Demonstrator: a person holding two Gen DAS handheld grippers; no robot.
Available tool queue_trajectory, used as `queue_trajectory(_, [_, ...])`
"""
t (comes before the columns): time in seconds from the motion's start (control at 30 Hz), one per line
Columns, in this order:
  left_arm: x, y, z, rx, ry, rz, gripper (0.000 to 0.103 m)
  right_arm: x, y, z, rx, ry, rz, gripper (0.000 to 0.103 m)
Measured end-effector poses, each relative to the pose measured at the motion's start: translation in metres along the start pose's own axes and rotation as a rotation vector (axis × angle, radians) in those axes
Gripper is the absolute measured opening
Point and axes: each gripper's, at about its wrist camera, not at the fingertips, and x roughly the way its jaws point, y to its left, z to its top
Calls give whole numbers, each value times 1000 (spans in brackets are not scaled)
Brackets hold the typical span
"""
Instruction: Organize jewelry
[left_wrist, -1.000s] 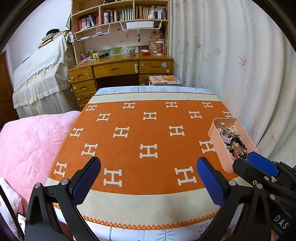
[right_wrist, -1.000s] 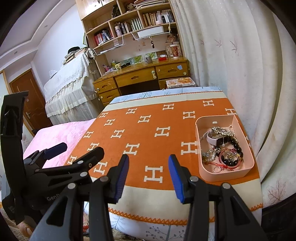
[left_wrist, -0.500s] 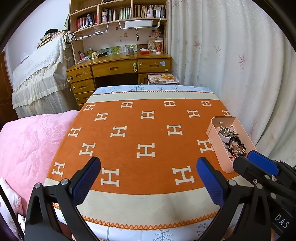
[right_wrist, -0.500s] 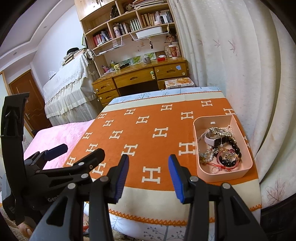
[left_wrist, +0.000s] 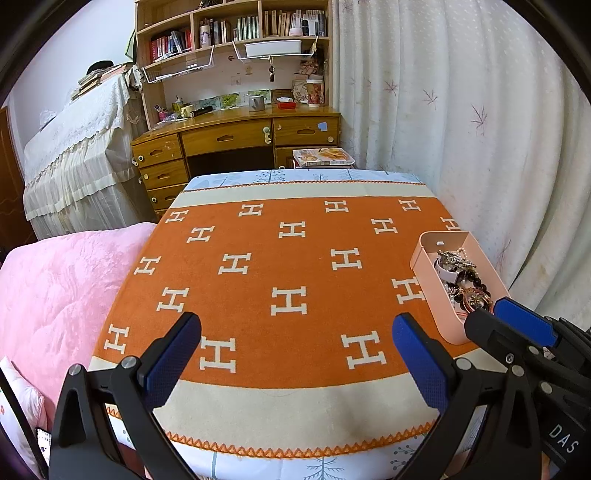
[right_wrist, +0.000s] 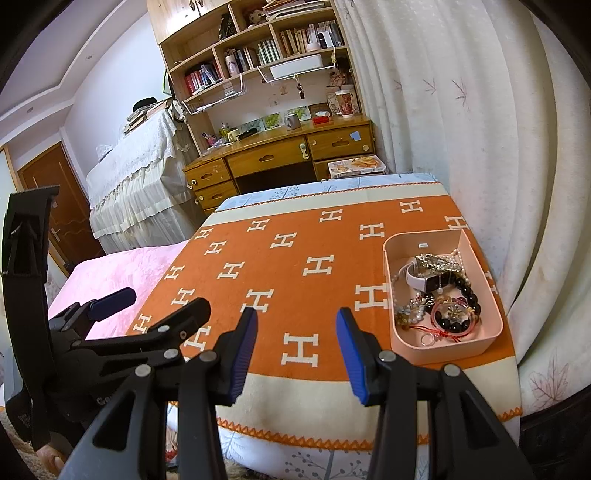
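Left wrist view: the left tool (left_wrist: 293, 354) hangs over the near edge of the orange blanket (left_wrist: 280, 266), its two blue-padded fingers spread wide apart with only cloth between them. Nothing is held. The blanket, patterned with white H shapes, covers a raised flat surface (whether a desk or a bed lies under it cannot be told). A pink tray (left_wrist: 424, 258) sits near the blanket's right edge, close to the white curtain (left_wrist: 461, 129).

Right wrist view: the right tool (right_wrist: 297, 343) points at the same blanket, jaws parted about halfway, nothing between the pads. The pink tray (right_wrist: 443, 350) lies just to the right of its right finger, apart from it. Inside the tray is the jewelry (right_wrist: 436, 295), in one tangled heap: a watch with a white strap (right_wrist: 419, 280), a bracelet of dark beads (right_wrist: 469, 295), a pearl strand and a red cord (finer pieces are too small to tell apart). The far end of the tray is bare.

The left tool (right_wrist: 122, 306) also shows at the left of this view, over a pink quilt (right_wrist: 110, 273). A wooden desk with drawers (right_wrist: 273, 158) and bookshelves (right_wrist: 258, 48) stand at the back wall.
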Motion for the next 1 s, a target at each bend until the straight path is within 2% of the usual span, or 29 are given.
queue_trajectory(1.0, [1, 0, -3, 9, 13, -4, 102, 2, -3, -1, 2, 3, 3, 45])
